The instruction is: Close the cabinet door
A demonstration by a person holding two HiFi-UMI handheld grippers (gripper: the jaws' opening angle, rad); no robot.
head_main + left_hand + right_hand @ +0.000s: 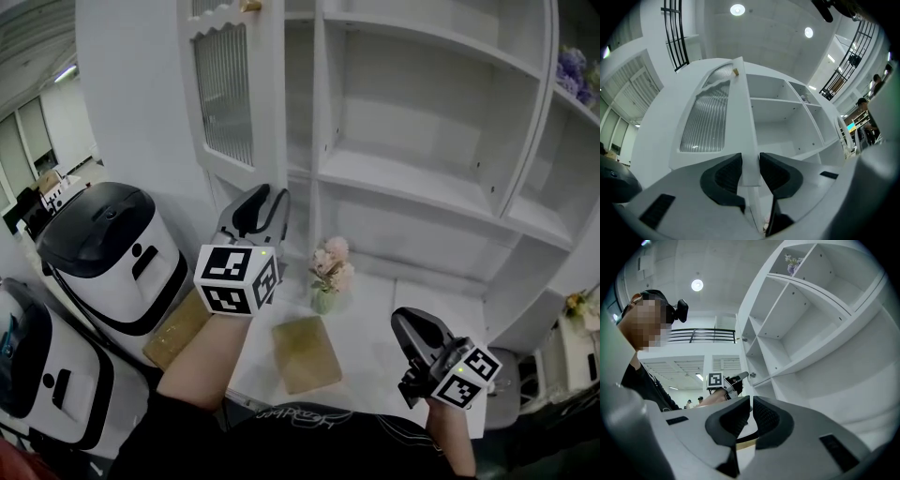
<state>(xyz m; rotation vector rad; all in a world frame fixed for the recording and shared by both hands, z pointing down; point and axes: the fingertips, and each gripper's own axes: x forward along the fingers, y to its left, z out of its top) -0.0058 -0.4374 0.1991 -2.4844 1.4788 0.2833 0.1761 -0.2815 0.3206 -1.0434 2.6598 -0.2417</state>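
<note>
The white cabinet door (230, 94) with a ribbed glass panel and a gold knob (249, 6) stands partly open at the left of the open shelves (412, 183). My left gripper (272, 202) is shut on the door's lower free edge. In the left gripper view the door (710, 117) rises from between the jaws of the left gripper (751, 169), both pads against its edge. My right gripper (405, 323) hangs low at the right, away from the cabinet. Its jaws (752, 416) are together with nothing between them. The right gripper view also shows the left gripper (740, 377) at the door.
A small vase of pink flowers (330, 272) and a wooden board (306, 352) sit on the white counter below the shelves. A second board (178, 328) lies at the left. Two white and black bins (108, 248) stand left of the cabinet. Purple flowers (574, 70) sit on a right shelf.
</note>
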